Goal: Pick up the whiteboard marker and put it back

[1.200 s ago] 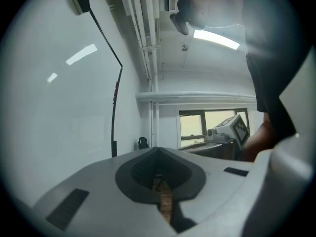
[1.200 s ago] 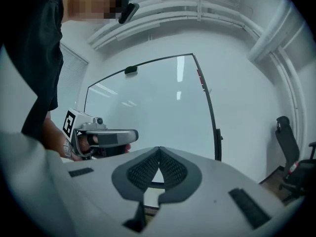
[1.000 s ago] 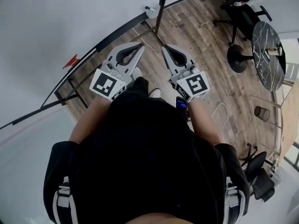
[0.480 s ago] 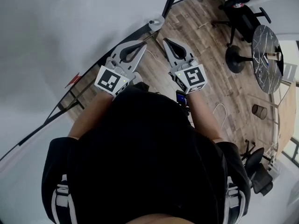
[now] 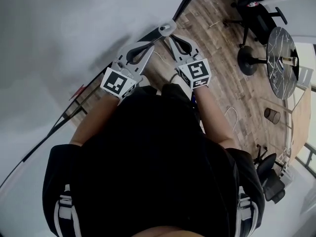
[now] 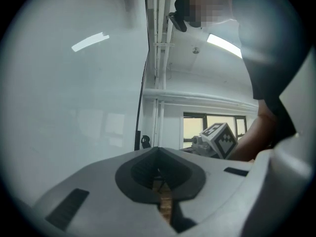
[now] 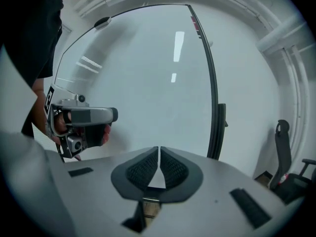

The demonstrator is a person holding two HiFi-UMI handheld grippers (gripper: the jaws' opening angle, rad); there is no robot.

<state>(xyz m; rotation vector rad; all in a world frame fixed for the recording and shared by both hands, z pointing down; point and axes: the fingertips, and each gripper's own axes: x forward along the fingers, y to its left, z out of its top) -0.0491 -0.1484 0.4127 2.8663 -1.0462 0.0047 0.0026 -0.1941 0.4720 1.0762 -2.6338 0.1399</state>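
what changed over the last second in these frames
Both moved up the head view toward the whiteboard. The right gripper is now by its lower edge, jaws just opening with nothing between them. The left gripper stays shut. Neither holds anything.

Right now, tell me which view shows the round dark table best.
Head view: the round dark table shows whole from above, at the right beside an office chair. Neither gripper view shows it; both take in the whiteboard instead.
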